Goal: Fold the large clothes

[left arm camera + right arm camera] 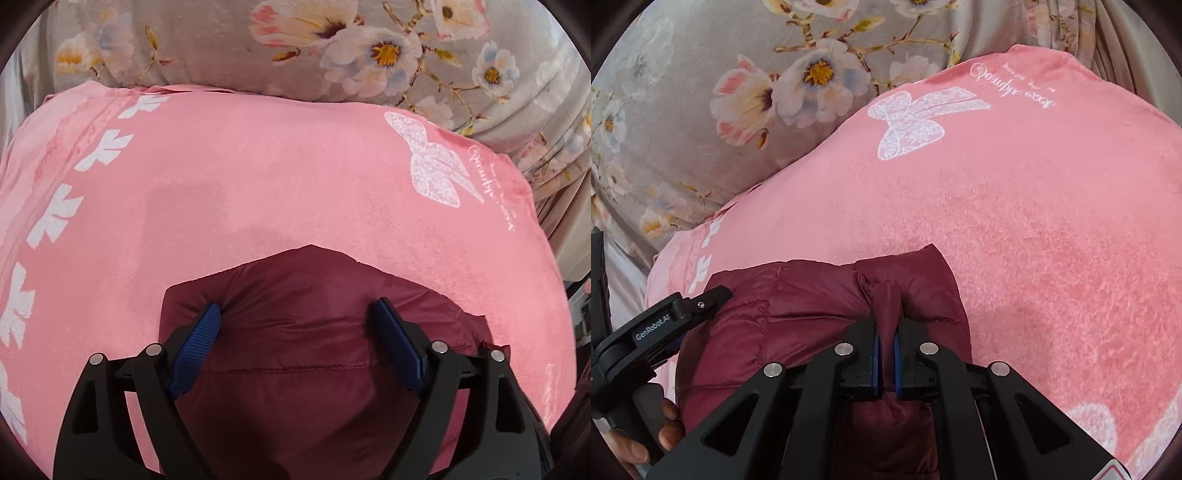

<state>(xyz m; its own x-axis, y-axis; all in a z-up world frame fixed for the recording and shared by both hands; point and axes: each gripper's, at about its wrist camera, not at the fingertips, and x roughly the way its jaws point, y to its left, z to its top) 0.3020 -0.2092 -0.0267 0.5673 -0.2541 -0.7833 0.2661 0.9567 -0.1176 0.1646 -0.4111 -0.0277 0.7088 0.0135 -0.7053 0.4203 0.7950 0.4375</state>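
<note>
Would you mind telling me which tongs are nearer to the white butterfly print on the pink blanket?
I cannot say from these views. The left tongs are open over the maroon jacket, the right tongs are clamped on a fold of it, and the butterfly lies beyond both.

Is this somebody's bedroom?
Probably a bedroom. A fuzzy pink blanket covers what looks like a bed, floral bedding lies behind it, and a maroon puffy jacket is being folded on top.
</note>
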